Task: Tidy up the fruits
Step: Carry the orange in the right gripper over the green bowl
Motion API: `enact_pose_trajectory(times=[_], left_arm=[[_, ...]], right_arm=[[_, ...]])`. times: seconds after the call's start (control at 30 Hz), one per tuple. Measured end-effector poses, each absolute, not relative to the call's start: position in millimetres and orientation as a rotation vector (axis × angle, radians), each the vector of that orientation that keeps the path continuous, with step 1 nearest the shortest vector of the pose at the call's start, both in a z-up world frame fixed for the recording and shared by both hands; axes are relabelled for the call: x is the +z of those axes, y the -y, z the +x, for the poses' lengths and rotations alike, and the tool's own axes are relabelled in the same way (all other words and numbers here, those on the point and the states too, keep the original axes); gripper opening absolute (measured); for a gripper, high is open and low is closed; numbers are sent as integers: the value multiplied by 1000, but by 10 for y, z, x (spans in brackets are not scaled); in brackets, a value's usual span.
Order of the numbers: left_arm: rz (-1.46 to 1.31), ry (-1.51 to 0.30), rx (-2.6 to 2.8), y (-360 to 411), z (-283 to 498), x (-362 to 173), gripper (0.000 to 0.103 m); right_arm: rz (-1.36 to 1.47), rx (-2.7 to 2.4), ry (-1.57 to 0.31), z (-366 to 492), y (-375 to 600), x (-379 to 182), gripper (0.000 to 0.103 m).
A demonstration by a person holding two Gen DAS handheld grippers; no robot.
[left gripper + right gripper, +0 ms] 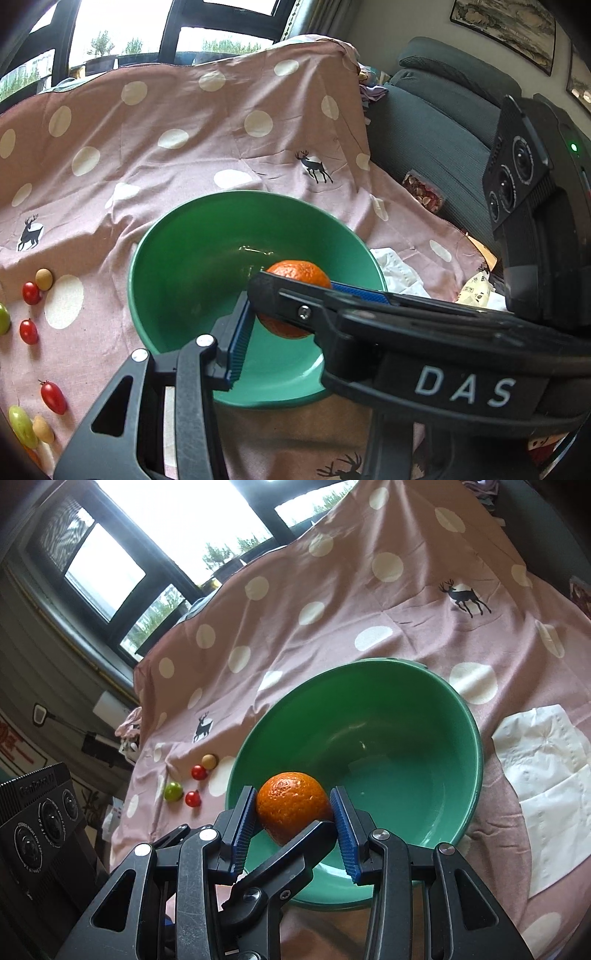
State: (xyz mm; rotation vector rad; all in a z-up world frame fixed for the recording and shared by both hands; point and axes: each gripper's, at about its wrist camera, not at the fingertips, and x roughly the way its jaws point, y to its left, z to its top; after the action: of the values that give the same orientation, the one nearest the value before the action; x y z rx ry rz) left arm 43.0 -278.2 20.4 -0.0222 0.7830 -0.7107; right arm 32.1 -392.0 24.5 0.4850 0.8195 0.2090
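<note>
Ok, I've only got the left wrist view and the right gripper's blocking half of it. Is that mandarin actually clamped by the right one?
Observer: Yes. In the right wrist view, both blue pads of the right gripper press the mandarin's sides.
Operator: Anything else in the bowl, where I can't see?
Observer: No, the green bowl shows bare inside.
Operator: And my own other finger?
Observer: The left gripper has one finger crossing the mandarin's front; whether it grips, I cannot tell.

Glossy green bowl (461, 716); dimpled orange (291, 801); matt cloth (332, 602).
</note>
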Motion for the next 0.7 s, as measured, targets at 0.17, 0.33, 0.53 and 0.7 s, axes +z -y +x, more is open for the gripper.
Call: enact_pose_trajectory(times=[0.17, 0.33, 0.53, 0.7], left_arm=[[-33, -793, -733, 2828, 448, 157, 43], [-36, -808, -742, 2888, 488, 110, 43], [-47, -821, -757, 2926, 515, 66, 43], [-49, -826, -764, 2960, 529, 34, 43]], right_arm=[[484, 177, -832, 316, 3972, 222, 44], [486, 151, -844, 333, 4011, 190, 44], [486, 126, -859, 348, 4063, 152, 44], [475, 103, -866, 351, 4054, 145, 44]])
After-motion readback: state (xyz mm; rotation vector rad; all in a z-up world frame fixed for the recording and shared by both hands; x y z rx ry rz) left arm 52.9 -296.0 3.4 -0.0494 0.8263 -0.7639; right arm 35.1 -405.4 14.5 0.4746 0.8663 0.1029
